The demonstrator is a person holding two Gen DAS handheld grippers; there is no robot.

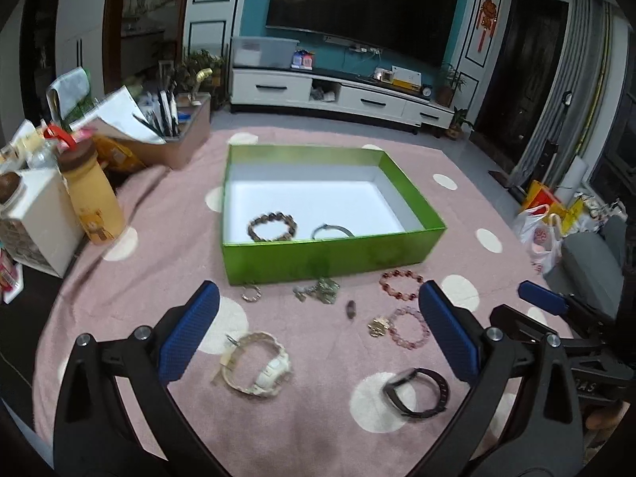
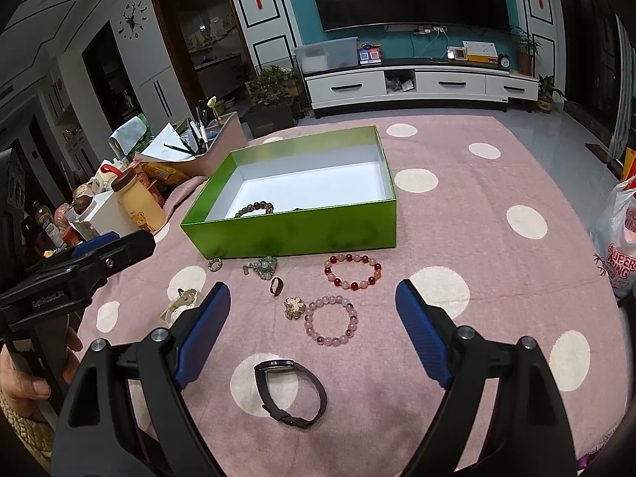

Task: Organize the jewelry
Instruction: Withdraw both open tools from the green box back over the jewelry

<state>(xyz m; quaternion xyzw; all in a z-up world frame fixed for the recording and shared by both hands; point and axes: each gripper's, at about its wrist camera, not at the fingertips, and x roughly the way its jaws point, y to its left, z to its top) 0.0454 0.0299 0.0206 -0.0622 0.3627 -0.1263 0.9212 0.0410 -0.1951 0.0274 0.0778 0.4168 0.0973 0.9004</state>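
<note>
Black watch (image 2: 290,393) lies between the right tool's (image 2: 312,332) spread fingers.

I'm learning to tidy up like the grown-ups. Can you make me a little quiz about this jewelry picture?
1. True or false: the green box already has a brown bead bracelet inside.
2. Which lies nearest the right tool? A) black watch B) red bead bracelet C) small ring
3. Fill in: the left tool is ____ and holds nothing.

Key: 1 true. 2 A, the black watch sits on the pink spotted cloth just below the tool's blue fingers. 3 open.
</note>
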